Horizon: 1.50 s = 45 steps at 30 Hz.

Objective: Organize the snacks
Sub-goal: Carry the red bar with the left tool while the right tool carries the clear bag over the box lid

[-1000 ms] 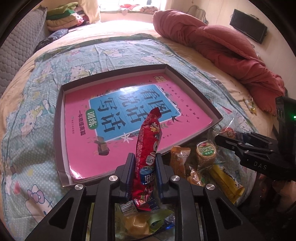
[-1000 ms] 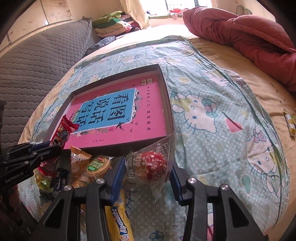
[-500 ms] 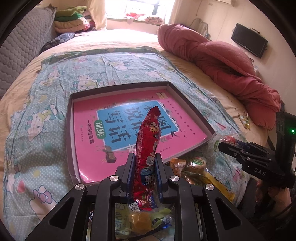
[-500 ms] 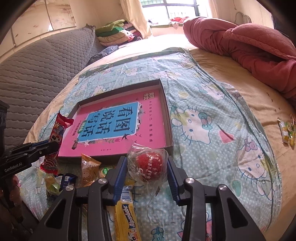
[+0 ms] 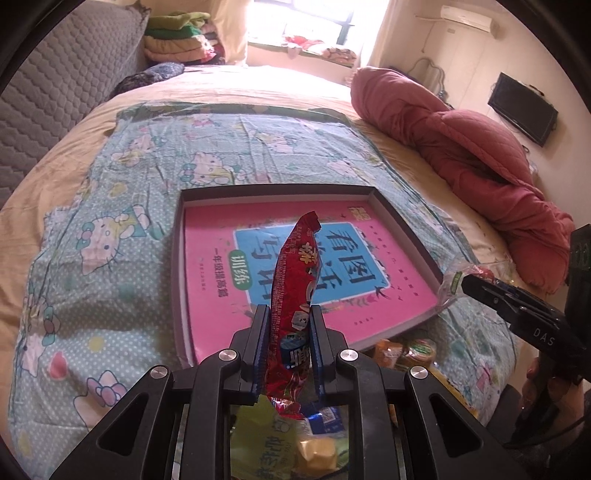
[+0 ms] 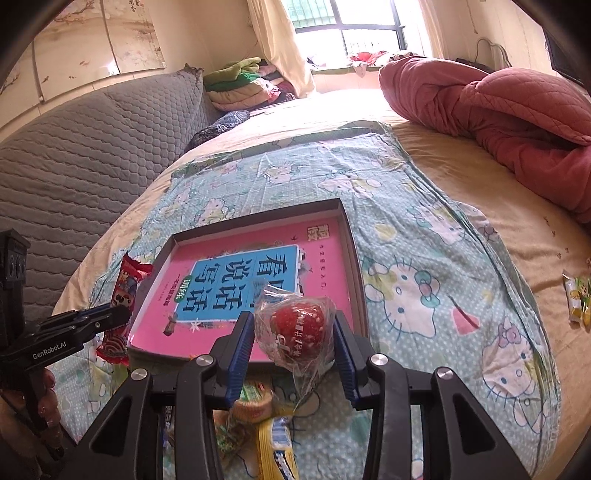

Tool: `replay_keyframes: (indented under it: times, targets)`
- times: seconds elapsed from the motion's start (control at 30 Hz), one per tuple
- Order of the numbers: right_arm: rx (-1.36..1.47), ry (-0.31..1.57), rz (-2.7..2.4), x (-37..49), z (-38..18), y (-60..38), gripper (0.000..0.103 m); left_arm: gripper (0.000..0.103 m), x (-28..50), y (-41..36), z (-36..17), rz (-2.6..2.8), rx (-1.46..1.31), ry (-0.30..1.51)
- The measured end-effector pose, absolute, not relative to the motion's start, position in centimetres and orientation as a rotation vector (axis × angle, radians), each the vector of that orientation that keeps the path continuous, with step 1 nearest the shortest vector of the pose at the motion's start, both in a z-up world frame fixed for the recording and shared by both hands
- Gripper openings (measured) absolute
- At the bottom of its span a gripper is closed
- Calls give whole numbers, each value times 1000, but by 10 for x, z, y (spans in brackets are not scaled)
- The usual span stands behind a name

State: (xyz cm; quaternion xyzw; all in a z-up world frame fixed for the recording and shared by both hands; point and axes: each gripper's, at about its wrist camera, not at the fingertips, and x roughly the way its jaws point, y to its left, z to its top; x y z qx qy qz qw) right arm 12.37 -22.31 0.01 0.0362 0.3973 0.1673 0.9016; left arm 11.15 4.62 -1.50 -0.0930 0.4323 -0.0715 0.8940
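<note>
We see a bed under a cartoon-cat sheet, a grey quilted headboard, a crumpled red quilt, folded clothes by a bright window, a wall television

Window glare, soft daylight — fisheye-warped edges

Bedsheet: teal, cartoon-cat print
Quilt: red, bunched by the window
Headboard: grey, quilted
Television: wall-mounted
</note>
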Motion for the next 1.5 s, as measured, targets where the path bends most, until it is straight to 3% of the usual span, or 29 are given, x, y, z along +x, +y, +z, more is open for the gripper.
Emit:
replay_keyframes:
  times: [1.1,1.5]
  targets:
    - [61,980,342,176,-52,-203,42,21,156,60,-57,-64,-232,934]
    - [50,975,326,176,-52,-204,42,26,156,60,-59,-75,-236,953]
